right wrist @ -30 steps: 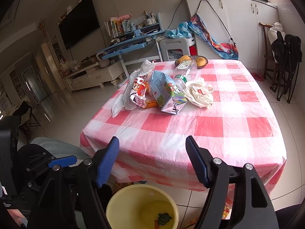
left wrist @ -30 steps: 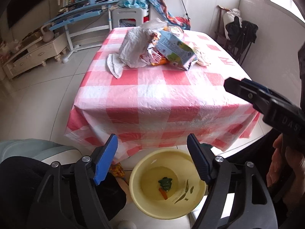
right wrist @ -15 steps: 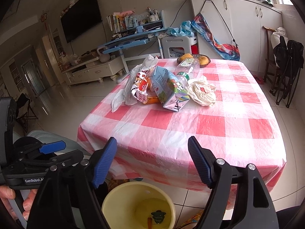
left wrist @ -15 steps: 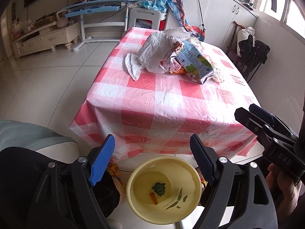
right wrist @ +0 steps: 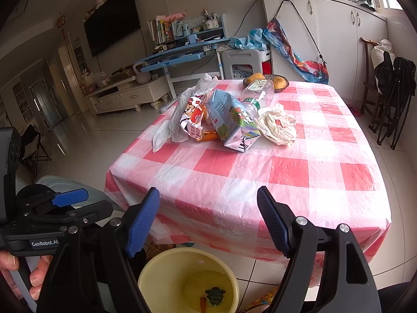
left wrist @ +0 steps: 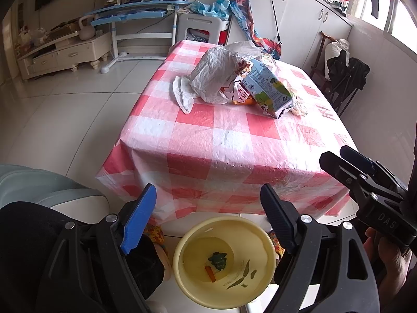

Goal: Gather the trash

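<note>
From the left wrist, the left gripper [left wrist: 208, 208] stood released above the yellow bin [left wrist: 224, 260], trash pile [left wrist: 239, 83] far back on the desk [left wrist: 221, 140]; from the right wrist, the right gripper [right wrist: 208, 219] hung likewise released, empty.

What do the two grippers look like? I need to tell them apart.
Both are black frames with silver screws and ribbed blue pads on the jaws. The left gripper is printed "GenRobot.AI" on its side; the right gripper shows "DAS".
</note>
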Motion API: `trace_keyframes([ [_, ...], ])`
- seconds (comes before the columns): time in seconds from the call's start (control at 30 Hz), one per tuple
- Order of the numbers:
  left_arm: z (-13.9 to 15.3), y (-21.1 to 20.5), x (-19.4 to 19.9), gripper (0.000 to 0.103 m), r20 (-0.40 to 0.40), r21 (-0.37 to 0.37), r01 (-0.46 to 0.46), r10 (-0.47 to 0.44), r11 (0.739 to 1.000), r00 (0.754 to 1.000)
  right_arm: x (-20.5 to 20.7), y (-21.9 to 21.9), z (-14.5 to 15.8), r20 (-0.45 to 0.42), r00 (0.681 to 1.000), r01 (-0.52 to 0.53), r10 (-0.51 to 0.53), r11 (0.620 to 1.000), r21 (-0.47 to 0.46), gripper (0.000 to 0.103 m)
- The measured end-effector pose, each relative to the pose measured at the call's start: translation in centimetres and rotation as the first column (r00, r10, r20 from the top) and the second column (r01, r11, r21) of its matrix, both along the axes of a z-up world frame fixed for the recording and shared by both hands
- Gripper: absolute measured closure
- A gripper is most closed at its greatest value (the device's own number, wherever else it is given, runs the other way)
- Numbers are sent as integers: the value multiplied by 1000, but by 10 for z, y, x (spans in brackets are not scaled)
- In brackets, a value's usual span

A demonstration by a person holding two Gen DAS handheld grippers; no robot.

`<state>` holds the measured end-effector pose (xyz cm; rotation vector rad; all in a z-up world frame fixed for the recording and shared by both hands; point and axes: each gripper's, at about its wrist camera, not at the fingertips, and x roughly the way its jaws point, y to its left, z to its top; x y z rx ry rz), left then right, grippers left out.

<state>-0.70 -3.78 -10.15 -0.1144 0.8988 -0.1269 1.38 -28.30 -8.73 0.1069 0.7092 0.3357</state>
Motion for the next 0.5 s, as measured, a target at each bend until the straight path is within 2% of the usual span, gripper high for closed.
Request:
trace_keyframes([
  [0.5,2,1,1,24,6,0,-4,4,1000,1000,0,0,0,1,1000,0,0,1000,1,29],
])
